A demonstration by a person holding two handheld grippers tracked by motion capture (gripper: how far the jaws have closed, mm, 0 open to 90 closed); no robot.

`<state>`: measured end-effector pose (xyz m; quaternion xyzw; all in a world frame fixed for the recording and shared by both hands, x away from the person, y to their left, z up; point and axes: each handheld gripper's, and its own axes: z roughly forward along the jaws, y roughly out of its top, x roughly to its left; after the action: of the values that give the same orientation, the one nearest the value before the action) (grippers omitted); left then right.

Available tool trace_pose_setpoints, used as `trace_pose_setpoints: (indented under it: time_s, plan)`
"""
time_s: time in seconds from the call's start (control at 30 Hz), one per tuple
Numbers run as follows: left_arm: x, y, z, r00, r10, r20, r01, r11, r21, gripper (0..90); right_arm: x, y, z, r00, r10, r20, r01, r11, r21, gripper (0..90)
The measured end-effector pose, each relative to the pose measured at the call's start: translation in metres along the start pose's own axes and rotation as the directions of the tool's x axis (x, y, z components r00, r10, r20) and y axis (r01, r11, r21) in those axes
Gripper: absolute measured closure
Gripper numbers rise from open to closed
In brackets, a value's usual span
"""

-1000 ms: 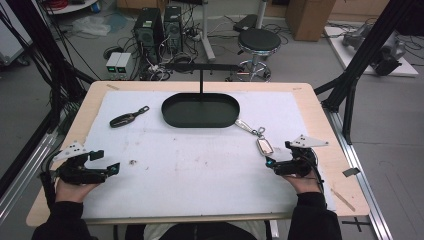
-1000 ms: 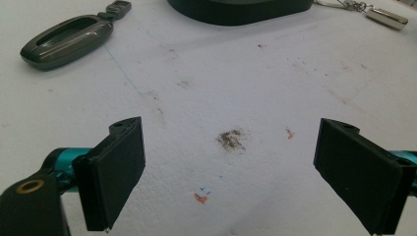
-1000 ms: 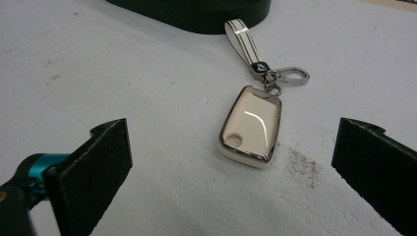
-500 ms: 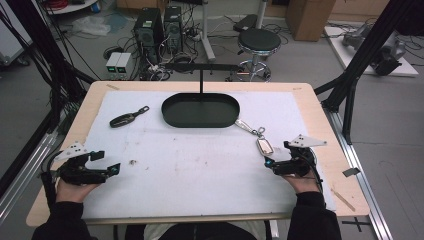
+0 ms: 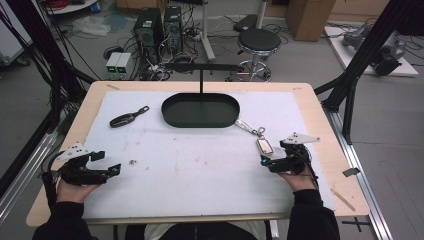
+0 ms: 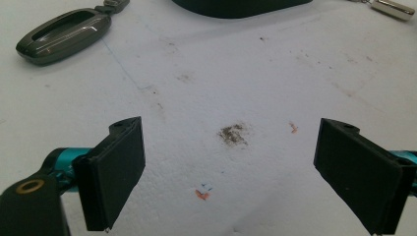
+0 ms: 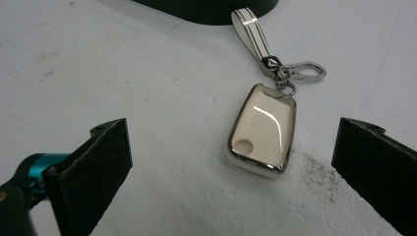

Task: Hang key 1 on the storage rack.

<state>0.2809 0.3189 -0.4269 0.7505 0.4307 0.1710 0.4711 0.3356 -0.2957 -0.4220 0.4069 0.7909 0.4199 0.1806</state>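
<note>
Your right gripper (image 7: 231, 162) is hovering with fingers wide over the cream key fob (image 7: 262, 130), which is lying flat on the white surface (image 5: 200, 165) just ahead of it, long axis running toward the black tray (image 5: 200, 110), strap end (image 7: 251, 27) leading. Your left gripper (image 6: 228, 172) is holding its fingers wide, empty.

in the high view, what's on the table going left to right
left tool → dark key fob → black oval tray → cream key fob → right tool
</note>
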Motion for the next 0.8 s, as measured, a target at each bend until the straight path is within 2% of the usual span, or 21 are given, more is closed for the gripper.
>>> trace_pose_setpoints:
  time_s: [0.03,0.07,0.1,0.13,0.17,0.27,0.33,0.43,0.6,0.8]
  plan:
    - [0.0,-0.001,0.0,1.0,-0.003,0.002,0.003,1.0,-0.002,12.5,-0.001,0.005,0.001,0.9999,0.002,-0.01,-0.002,1.0,-0.022,0.9]
    - [0.0,-0.001,0.0,1.0,-0.005,0.001,0.005,1.0,0.0,12.5,-0.001,0.005,0.001,0.9999,0.002,-0.01,-0.002,1.0,-0.022,0.9]
    - [0.0,-0.001,0.0,1.0,-0.005,-0.001,0.005,1.0,0.001,12.5,-0.003,0.011,0.0,0.9996,0.008,-0.029,-0.009,1.0,-0.028,0.9]
    - [0.0,-0.001,0.0,1.0,-0.004,-0.001,0.004,1.0,0.002,12.5,-0.003,0.011,0.0,0.9996,0.008,-0.029,-0.009,1.0,-0.028,0.9]
    - [0.0,-0.001,0.0,1.0,-0.007,-0.002,0.007,1.0,-0.001,12.5,-0.004,0.017,0.001,0.9983,-0.008,-0.057,0.007,1.0,-0.019,0.9]
    - [0.0,-0.001,0.001,1.0,-0.001,-0.002,0.001,1.0,0.008,12.5,-0.006,0.025,0.0,0.9953,0.007,-0.097,-0.008,1.0,-0.01,0.9]
    - [0.0,-0.002,0.001,1.0,0.003,-0.002,-0.003,0.9999,0.011,12.5,-0.008,0.028,-0.001,0.9952,0.006,-0.098,-0.007,1.0,-0.014,0.9]
    - [0.001,-0.002,0.001,1.0,0.003,-0.003,-0.003,1.0,0.005,12.5,-0.012,0.037,-0.003,0.9943,0.035,-0.1,-0.036,0.999,-0.008,0.9]
    - [0.001,-0.002,0.001,1.0,0.0,-0.005,0.0,1.0,0.0,12.5,-0.017,0.057,-0.004,0.998,0.014,-0.062,-0.014,1.0,0.001,0.9]
    - [0.001,-0.002,0.001,1.0,0.002,-0.007,-0.002,1.0,-0.002,12.5,-0.017,0.07,-0.005,0.9986,-0.002,-0.052,0.0,1.0,-0.022,0.9]
